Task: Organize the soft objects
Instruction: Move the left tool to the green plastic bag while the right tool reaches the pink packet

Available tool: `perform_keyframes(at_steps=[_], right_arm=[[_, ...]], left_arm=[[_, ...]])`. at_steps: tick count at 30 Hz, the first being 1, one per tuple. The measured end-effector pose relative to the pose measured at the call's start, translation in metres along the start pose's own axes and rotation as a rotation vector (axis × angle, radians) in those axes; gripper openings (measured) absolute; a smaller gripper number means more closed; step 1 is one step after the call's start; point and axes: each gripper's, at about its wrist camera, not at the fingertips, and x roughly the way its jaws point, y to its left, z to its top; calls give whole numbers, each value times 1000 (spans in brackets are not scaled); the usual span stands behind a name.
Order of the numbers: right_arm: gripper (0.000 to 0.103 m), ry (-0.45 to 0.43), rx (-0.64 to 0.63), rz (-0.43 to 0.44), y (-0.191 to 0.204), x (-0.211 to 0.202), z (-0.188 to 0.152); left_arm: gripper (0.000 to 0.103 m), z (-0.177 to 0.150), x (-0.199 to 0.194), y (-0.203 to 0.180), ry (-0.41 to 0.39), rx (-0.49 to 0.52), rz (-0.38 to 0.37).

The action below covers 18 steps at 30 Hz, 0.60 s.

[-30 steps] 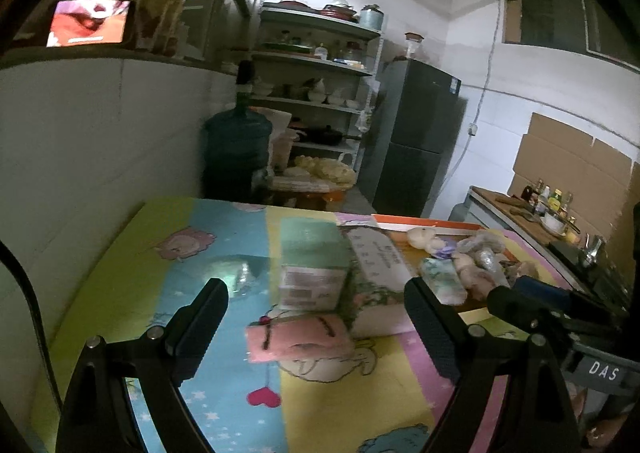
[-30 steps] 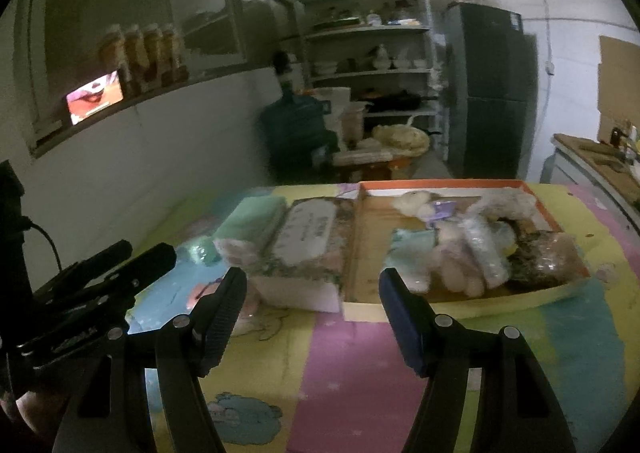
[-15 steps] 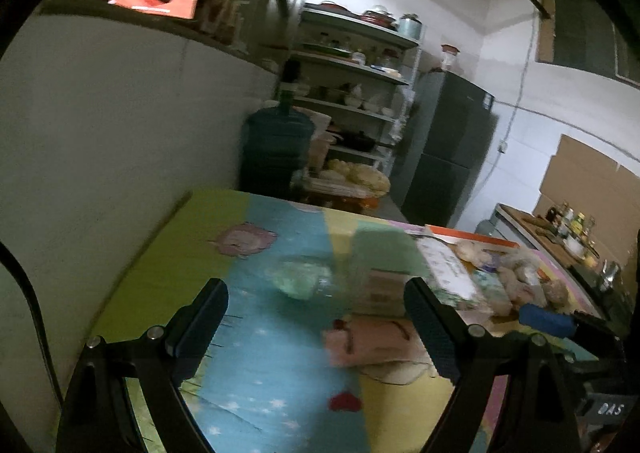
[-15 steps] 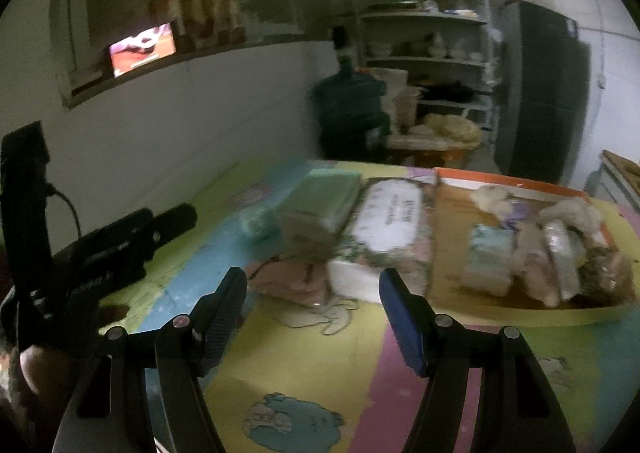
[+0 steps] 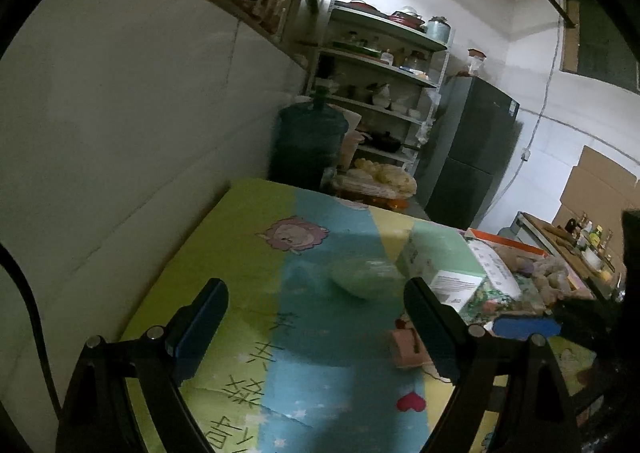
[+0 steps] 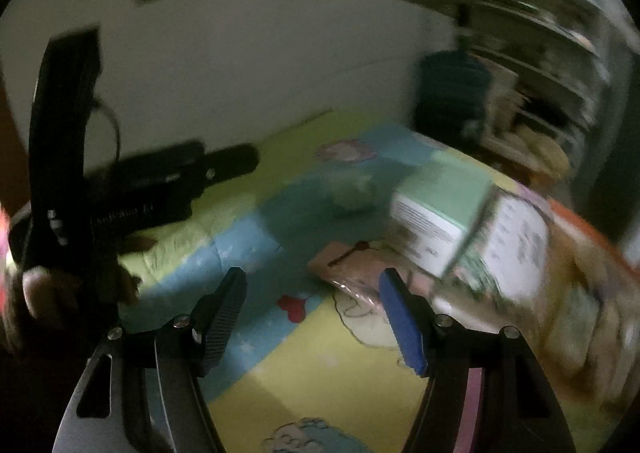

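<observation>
My left gripper (image 5: 316,327) hangs open over the cartoon-print table cover (image 5: 248,253) with nothing between its fingers. A pale green soft pouch (image 5: 366,277) lies just beyond its right finger. To the right stand a green tissue box (image 5: 440,257) and a floral tissue pack (image 5: 496,281). A pink packet (image 5: 408,345) lies in front of them. My right gripper (image 6: 314,319) is open and empty, with the pink packet (image 6: 352,265) just ahead of its blue pad. The orange tray (image 5: 504,243) holds several wrapped soft items (image 5: 552,269). The right wrist view is blurred.
A white wall (image 5: 120,133) runs along the table's left side. Beyond the far edge stand a large water jug (image 5: 308,145), open shelves (image 5: 380,65) and a dark fridge (image 5: 468,157). A counter with bottles (image 5: 580,233) is at far right. A hand (image 6: 36,289) holds the left gripper's frame (image 6: 160,181).
Both grippers have swung left across the table. The boxes and tray slid to the right of both views. The right gripper has rolled and come closer to the pink packet. Both stayed open.
</observation>
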Motion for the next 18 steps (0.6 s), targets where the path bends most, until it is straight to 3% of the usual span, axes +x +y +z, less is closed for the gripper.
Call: perform_keyframes(at_steps=[6, 11, 18], right_arm=[[70, 147, -254, 26, 0, 35, 13], [70, 264, -348, 40, -4, 62, 12], [70, 349, -415, 19, -18, 87, 10]], left_arm=[[90, -3, 3, 10, 5, -22, 11], [90, -5, 6, 18, 10, -33, 19], [90, -6, 9, 25, 13, -47, 24]])
